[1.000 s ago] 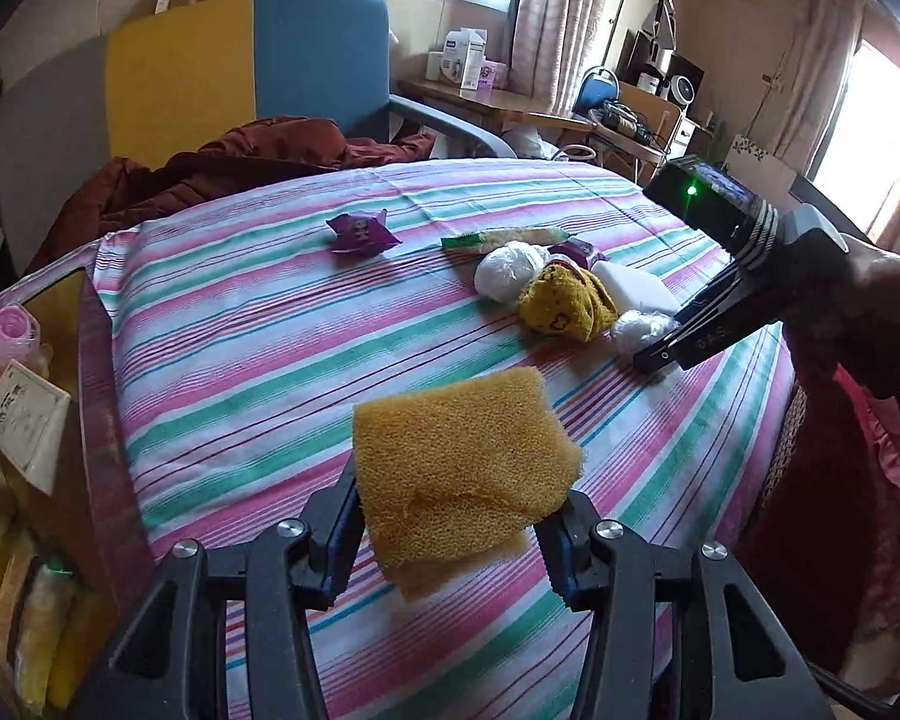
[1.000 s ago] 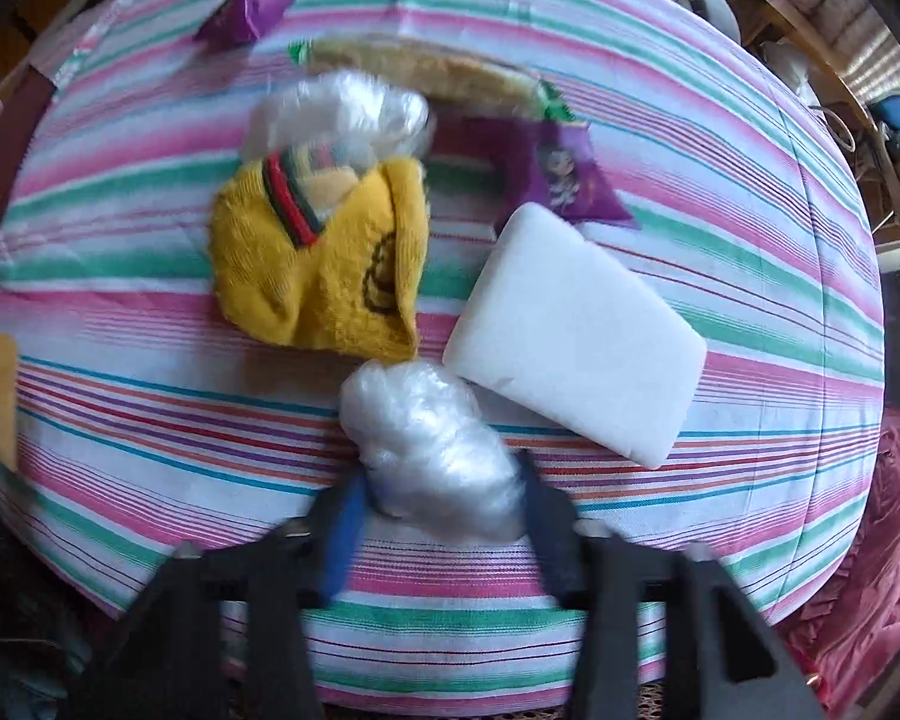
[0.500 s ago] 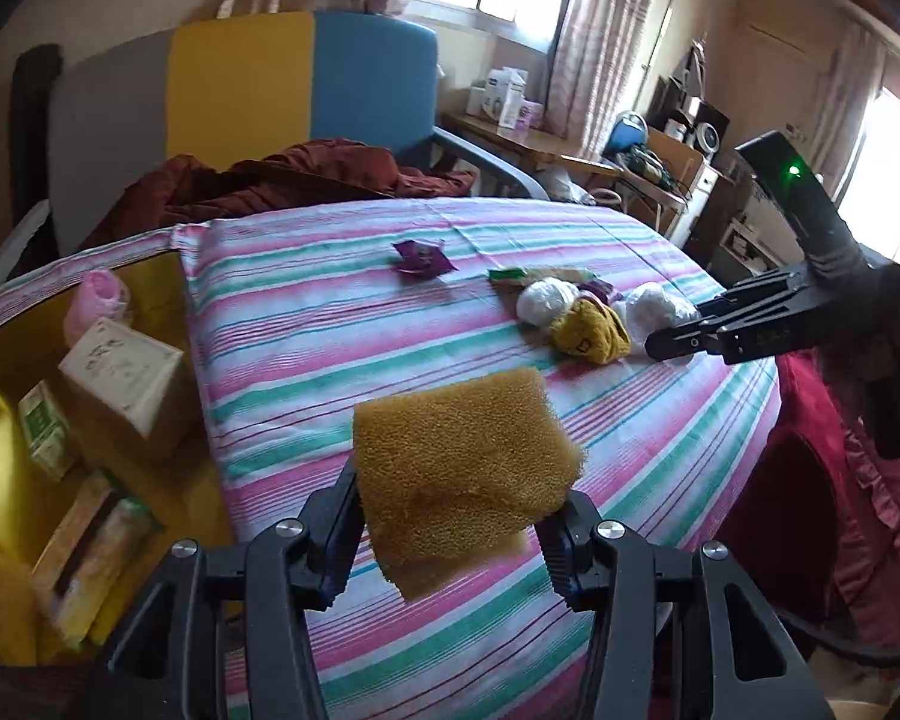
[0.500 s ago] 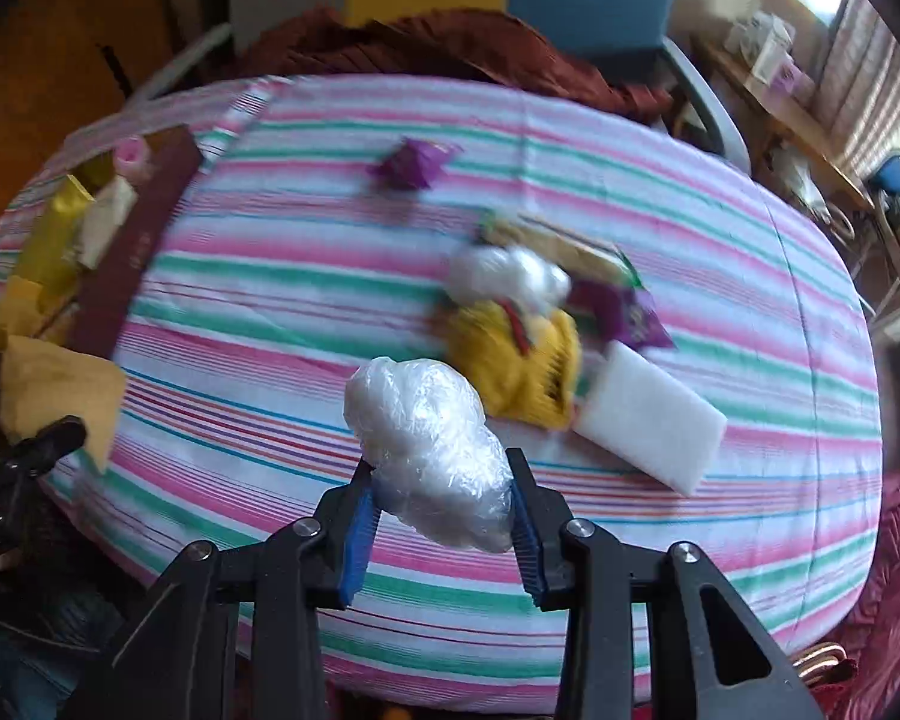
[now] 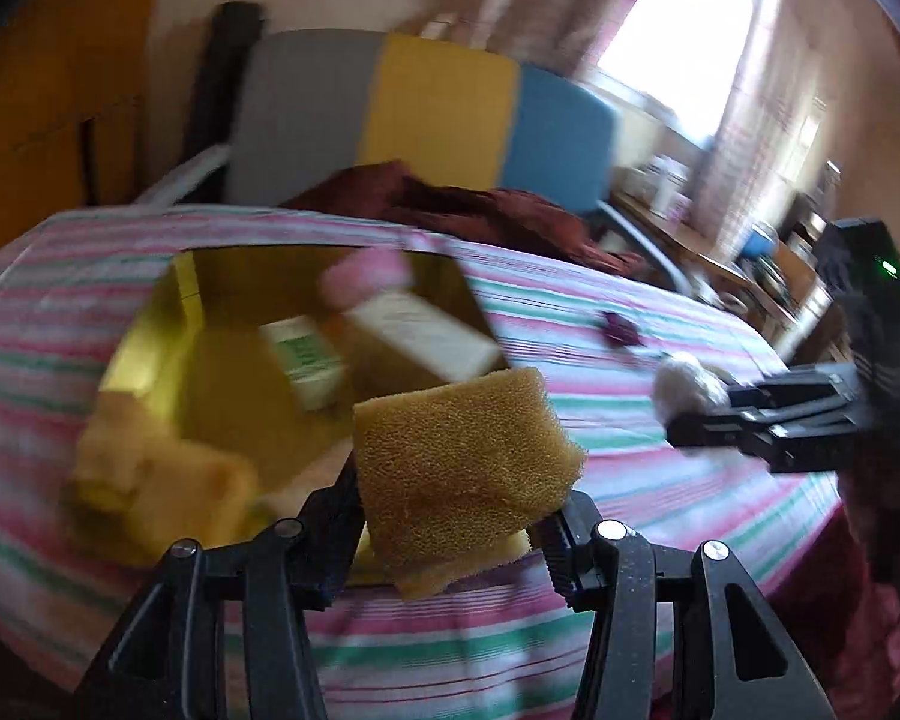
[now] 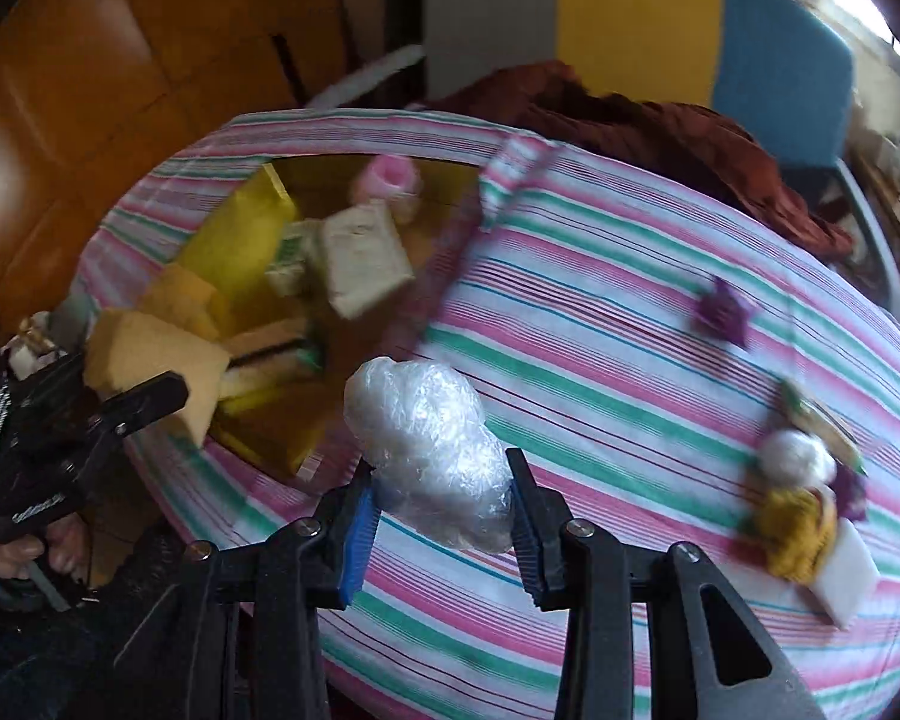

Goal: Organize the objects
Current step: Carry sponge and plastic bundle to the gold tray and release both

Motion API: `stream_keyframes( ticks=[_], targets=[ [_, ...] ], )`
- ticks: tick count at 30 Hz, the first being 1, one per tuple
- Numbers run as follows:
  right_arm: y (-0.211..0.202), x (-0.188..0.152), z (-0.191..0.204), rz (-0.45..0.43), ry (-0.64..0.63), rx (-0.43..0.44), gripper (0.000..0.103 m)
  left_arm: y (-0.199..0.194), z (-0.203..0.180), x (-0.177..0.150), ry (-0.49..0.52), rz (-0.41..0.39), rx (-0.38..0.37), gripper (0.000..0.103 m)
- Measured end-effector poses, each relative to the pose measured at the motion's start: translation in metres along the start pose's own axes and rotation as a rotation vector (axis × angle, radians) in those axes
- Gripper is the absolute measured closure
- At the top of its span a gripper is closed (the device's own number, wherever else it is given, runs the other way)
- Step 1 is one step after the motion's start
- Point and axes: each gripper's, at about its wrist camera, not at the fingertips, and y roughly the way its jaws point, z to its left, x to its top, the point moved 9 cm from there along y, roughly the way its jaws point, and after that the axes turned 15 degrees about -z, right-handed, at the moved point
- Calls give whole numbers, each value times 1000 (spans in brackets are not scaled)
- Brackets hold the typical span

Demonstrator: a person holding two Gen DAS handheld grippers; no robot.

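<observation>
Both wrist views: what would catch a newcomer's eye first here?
The yellow sponge fills the middle of the left wrist view, pinched in the left gripper above the open gold-lined box. In the right wrist view a crumpled clear plastic bag sits clamped in the right gripper over the striped tablecloth. A small heap of leftover items lies at the far right.

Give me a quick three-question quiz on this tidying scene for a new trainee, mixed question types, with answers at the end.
1. True or false: the left gripper is shut on a brown sponge.
2. What does the right gripper hold? A) a yellow sock B) a crumpled plastic bag C) a purple wrapper
3. Fill in: the white foam block lies on the striped ____.

Key:
1. True.
2. B, the crumpled plastic bag.
3. Cloth: the striped cloth, beside the yellow sock.
</observation>
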Motion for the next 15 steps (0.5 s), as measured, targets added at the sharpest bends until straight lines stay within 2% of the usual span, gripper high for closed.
stream_keyframes(
  ticks=[5,8,15],
  targets=[
    [31,20,52,5,-59,81,64,-14,55,-1,-70,-22,102,51],
    [49,35,75,9,-75,107,64,-20,74,-2,-90,-33,132,51],
    [87,81,105,-12,-75,110,64,-18,87,8,-119,-56,125,51]
  ],
)
